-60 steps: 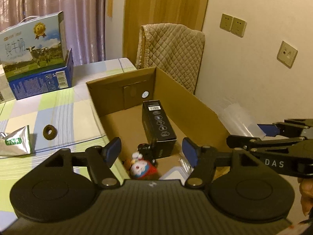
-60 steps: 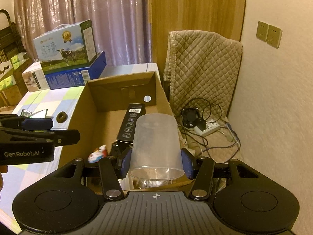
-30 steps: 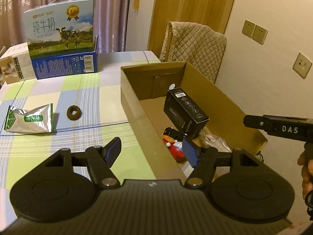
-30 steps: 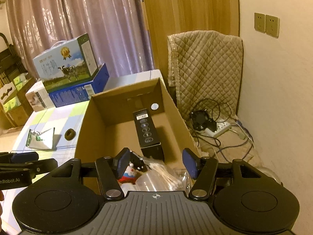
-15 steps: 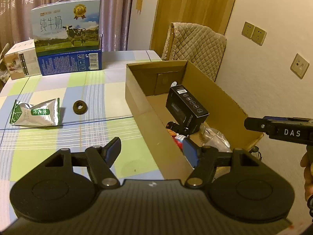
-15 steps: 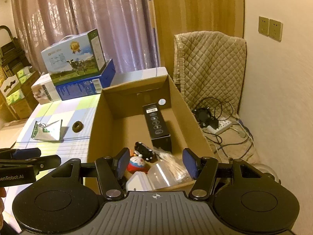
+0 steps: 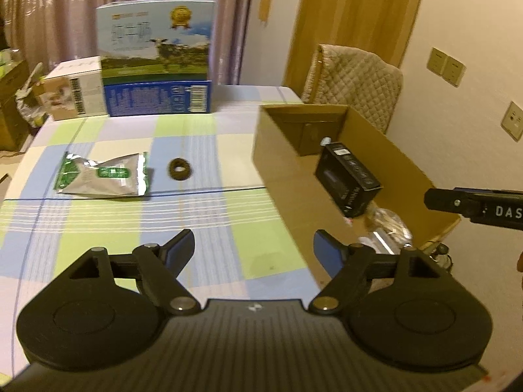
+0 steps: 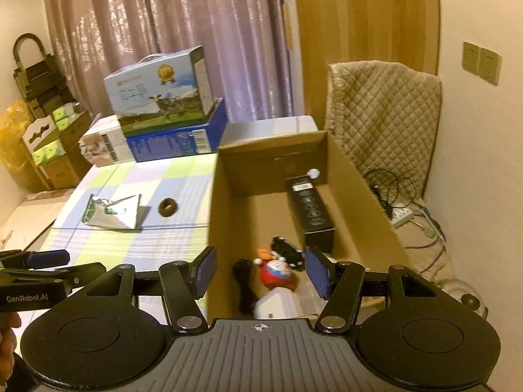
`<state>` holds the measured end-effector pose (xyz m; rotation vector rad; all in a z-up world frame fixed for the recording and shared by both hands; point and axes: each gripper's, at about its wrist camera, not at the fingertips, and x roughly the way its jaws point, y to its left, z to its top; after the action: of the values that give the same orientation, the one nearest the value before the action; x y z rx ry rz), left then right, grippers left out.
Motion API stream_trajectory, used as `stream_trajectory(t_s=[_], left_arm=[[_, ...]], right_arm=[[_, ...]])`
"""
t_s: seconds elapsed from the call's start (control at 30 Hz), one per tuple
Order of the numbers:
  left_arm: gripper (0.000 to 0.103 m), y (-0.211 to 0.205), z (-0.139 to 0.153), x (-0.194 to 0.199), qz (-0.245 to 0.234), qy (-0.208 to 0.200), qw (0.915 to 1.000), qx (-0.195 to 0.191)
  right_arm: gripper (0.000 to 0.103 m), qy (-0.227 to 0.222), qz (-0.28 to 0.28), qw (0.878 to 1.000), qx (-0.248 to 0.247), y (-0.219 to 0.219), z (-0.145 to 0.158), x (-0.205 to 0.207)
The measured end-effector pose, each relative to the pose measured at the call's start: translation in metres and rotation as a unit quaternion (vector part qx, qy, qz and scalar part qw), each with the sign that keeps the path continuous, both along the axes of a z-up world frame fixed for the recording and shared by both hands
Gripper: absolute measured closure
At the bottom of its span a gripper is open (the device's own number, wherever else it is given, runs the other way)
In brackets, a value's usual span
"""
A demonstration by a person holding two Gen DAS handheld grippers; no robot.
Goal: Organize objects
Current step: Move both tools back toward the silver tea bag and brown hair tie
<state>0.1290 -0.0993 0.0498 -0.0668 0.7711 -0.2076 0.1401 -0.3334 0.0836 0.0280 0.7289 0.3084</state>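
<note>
Silver-green pouch (image 7: 104, 175) and brown ring (image 7: 180, 169) lie beside open cardboard box (image 7: 280, 163).

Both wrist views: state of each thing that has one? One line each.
left tongs: open, empty, over the table
right tongs: open, empty, above the box
cardboard box: open-topped, partly filled
black carton: inside the box, lying flat
round toy: inside the box
foil pouch: on the table, outside the box
brown ring: on the table beside the pouch, outside the box
</note>
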Motion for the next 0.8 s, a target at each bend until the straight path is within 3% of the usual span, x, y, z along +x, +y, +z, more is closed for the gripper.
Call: stream_trajectory(t_s=[0.6, 0.8], left_arm=[[0.001, 0.103, 0.014, -0.028, 0.063, -0.014, 0.9972, 0.038], [0.001, 0.130, 0.020, -0.036, 0.076, -0.016, 0.9959, 0.046]], right_arm=[[0.046, -0.016, 0.072, 0.997, -0.014, 0.084, 0.015, -0.020], [0.046, -0.027, 0.098, 0.994, -0.028, 0.113, 0.020, -0.029]])
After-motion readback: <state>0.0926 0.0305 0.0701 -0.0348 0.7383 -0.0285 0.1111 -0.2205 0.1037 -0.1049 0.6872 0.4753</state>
